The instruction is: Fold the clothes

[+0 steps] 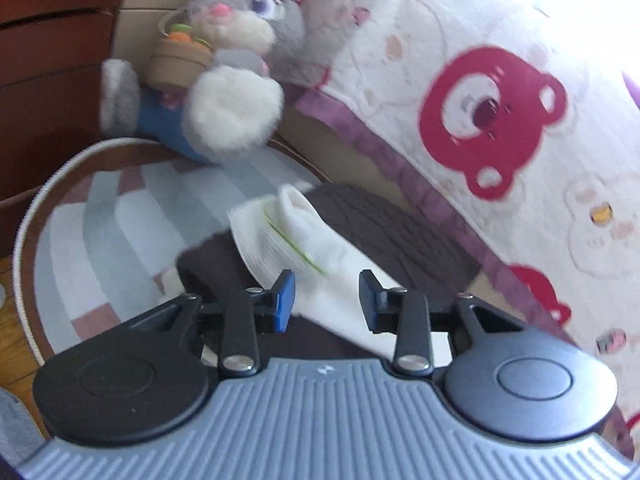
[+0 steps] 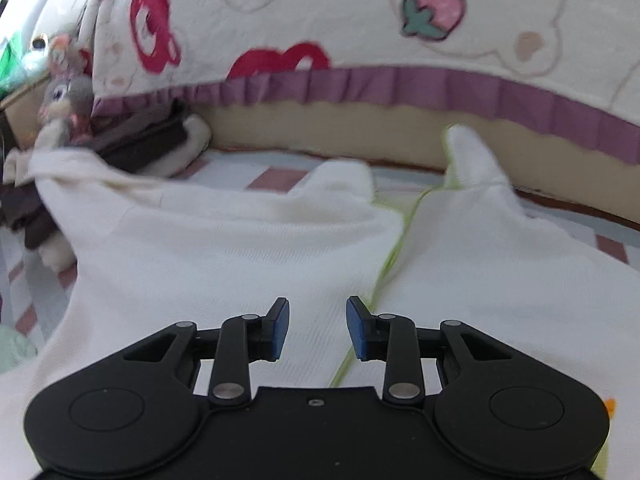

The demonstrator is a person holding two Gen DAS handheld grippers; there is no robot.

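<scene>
A white garment sleeve [image 1: 296, 236] with a thin green stripe lies across a folded dark brown knit garment [image 1: 400, 232] on the rug. My left gripper [image 1: 326, 284] hovers just over the sleeve, open, its blue pads apart and not pressing the cloth. In the right wrist view the white garment [image 2: 224, 240] is spread wide over the rug, with green piping [image 2: 394, 248] running down its middle and one sleeve sticking up at the far right. My right gripper [image 2: 318, 308] is open above it with nothing clamped. The brown garment [image 2: 148, 140] sits at the far left.
A grey plush rabbit [image 1: 224, 72] sits at the rug's far edge by dark wooden furniture [image 1: 48, 60]. The striped round rug [image 1: 120, 220] lies on a wooden floor. A bedspread [image 1: 496, 120] with red bears and a purple frill hangs along the bed's side [image 2: 360, 12].
</scene>
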